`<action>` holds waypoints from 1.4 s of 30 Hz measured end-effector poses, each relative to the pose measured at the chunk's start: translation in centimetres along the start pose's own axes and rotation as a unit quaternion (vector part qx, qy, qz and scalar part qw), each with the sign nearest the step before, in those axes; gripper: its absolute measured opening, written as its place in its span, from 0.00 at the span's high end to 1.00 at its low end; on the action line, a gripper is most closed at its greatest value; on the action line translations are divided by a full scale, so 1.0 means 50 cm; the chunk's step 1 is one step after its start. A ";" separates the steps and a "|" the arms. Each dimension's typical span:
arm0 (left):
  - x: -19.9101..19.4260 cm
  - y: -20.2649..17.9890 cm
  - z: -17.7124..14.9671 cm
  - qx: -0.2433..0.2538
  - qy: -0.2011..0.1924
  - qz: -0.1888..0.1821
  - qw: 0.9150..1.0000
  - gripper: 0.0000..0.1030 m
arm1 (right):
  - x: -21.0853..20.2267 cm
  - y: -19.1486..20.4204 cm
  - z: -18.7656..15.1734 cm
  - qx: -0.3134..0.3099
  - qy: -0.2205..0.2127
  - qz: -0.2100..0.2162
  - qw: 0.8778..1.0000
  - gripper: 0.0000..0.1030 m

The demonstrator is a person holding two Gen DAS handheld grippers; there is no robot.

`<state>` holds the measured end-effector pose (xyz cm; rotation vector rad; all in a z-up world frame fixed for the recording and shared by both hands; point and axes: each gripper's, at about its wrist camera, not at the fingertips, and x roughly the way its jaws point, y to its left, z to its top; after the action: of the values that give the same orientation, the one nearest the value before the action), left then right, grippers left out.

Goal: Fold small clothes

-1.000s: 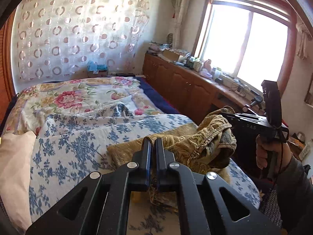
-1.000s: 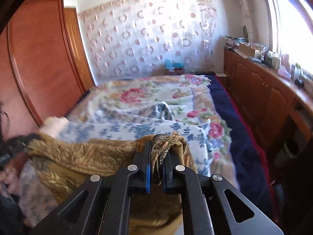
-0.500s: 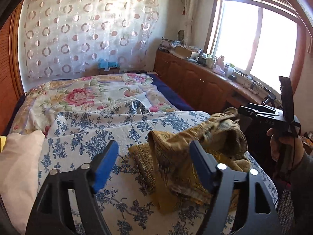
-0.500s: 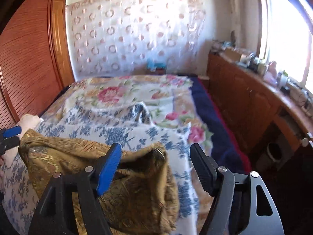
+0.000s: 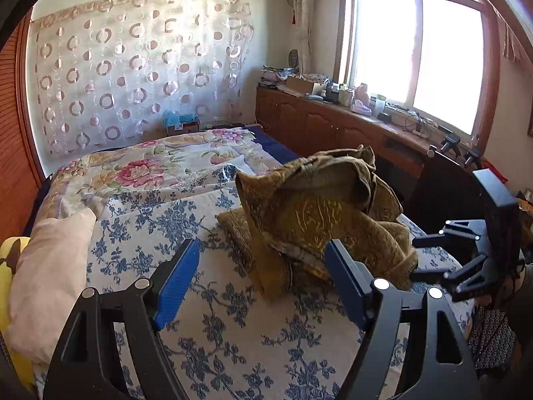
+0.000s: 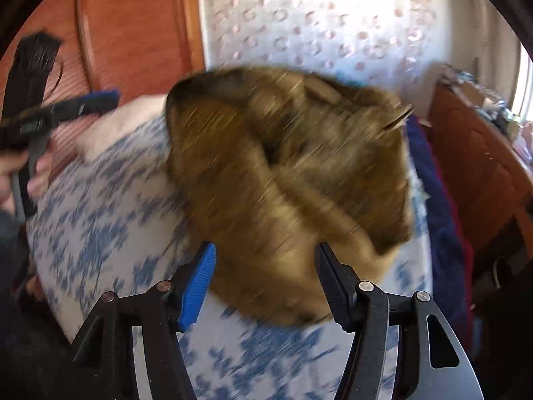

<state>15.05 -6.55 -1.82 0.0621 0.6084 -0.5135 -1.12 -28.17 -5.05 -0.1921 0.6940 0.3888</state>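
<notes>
A brown-gold patterned garment lies crumpled in a heap on the blue-flowered bedsheet. It also shows in the right wrist view, blurred by motion. My left gripper is open and empty, just short of the heap. My right gripper is open and empty, its fingers to either side of the garment's near edge. The right gripper shows in the left wrist view to the right of the heap. The left gripper shows in the right wrist view at the far left.
A pale pillow lies at the bed's left. A floral quilt covers the far half of the bed. A wooden cabinet with clutter runs under the window on the right. A wooden wardrobe stands to the left.
Both grippers were shut on the garment a second ago. Both opened and let it drop into a heap. The right gripper has since swung quickly, blurring its view.
</notes>
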 end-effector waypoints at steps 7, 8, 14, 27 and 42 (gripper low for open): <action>0.007 -0.018 -0.020 0.004 0.013 -0.014 1.000 0.24 | 0.051 0.002 -0.027 -0.029 0.036 0.015 0.999 0.38; 0.009 -0.021 -0.023 0.003 0.016 -0.014 1.000 0.24 | 0.066 -0.001 -0.027 -0.037 0.042 0.010 0.998 0.38; 0.025 -0.019 -0.031 0.003 0.027 -0.013 1.000 0.24 | 0.096 -0.007 -0.023 -0.069 0.049 0.008 0.996 0.94; 0.114 0.011 0.025 0.005 0.050 -0.011 0.999 0.24 | 0.017 -0.223 0.187 0.010 -0.125 -0.084 0.989 0.97; 0.336 0.088 0.080 -0.039 0.117 0.030 0.992 0.24 | 0.255 -0.343 0.328 0.083 -0.021 -0.118 0.989 0.89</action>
<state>31.04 -10.98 -8.35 0.0669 0.8524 -0.4270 24.44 -35.28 -0.25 -0.1059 0.6504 0.1077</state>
